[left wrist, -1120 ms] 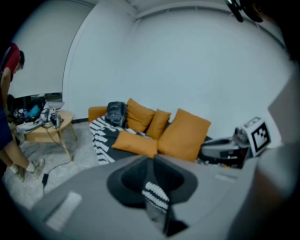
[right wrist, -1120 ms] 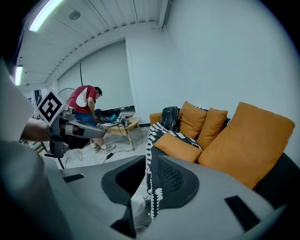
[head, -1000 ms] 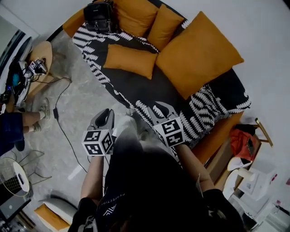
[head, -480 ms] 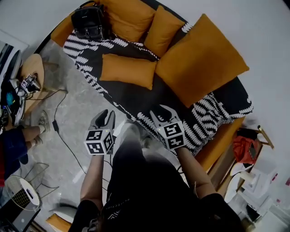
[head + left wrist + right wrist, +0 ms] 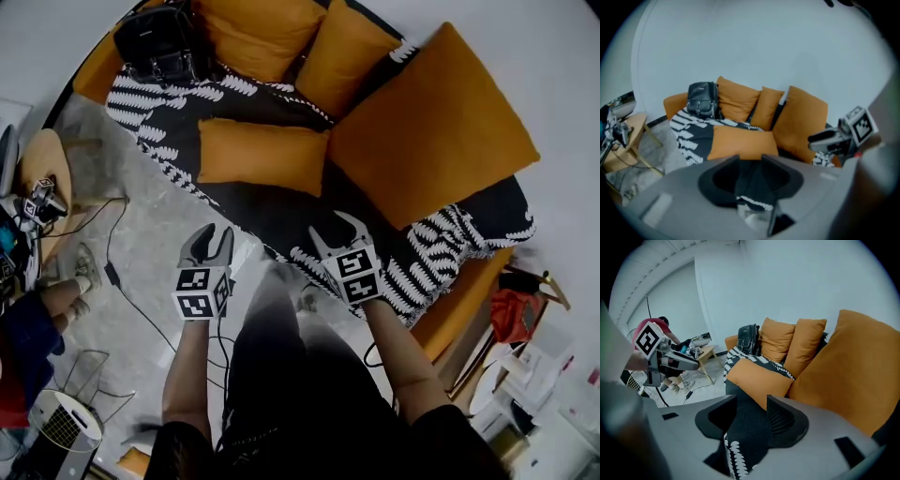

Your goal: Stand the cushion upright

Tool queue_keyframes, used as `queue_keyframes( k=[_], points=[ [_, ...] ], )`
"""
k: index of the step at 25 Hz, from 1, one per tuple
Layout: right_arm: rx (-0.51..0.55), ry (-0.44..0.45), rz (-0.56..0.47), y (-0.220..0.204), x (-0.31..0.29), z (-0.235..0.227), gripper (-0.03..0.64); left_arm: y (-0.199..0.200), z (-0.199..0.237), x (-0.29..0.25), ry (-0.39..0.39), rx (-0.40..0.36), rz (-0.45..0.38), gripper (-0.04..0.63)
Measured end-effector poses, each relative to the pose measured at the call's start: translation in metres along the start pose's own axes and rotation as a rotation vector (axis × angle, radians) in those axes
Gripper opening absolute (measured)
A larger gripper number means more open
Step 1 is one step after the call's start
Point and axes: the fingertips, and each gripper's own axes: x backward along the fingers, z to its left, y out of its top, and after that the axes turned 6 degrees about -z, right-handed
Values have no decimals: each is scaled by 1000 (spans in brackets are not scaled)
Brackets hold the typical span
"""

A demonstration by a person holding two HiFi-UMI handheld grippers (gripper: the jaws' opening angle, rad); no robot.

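Observation:
A rectangular orange cushion (image 5: 262,157) lies flat on the sofa's black-and-white throw (image 5: 441,248); it also shows as the flat cushion (image 5: 740,144) and the flat cushion (image 5: 759,378) in the gripper views. Both grippers hover short of the sofa's front edge and point at it. My left gripper (image 5: 212,234) is over the floor, its jaws opening with nothing between them (image 5: 750,159). My right gripper (image 5: 335,228) is over the throw's edge, jaws also opening and empty (image 5: 752,401). Neither touches the cushion.
A large orange cushion (image 5: 431,127) leans at the right and two smaller ones (image 5: 352,52) stand at the back. A black bag (image 5: 155,42) sits on the sofa's left end. A side table (image 5: 42,173), floor cables (image 5: 112,272) and a seated person (image 5: 37,309) are at the left.
Both grippers have moved forward and down toward the sofa, which now looks nearer. Their jaws have spread wider. The cushion has not moved.

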Motion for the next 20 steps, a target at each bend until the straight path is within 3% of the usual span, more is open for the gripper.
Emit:
queue_keyframes(
  k=[10,20],
  points=[
    [-18,-10,111,-36,-70,-25,207,-25,54,-64,20,-85,102,202],
    [-64,-37,191,-70,-125,-54,243,-38,87,-111,40,-108,141,243]
  ],
)
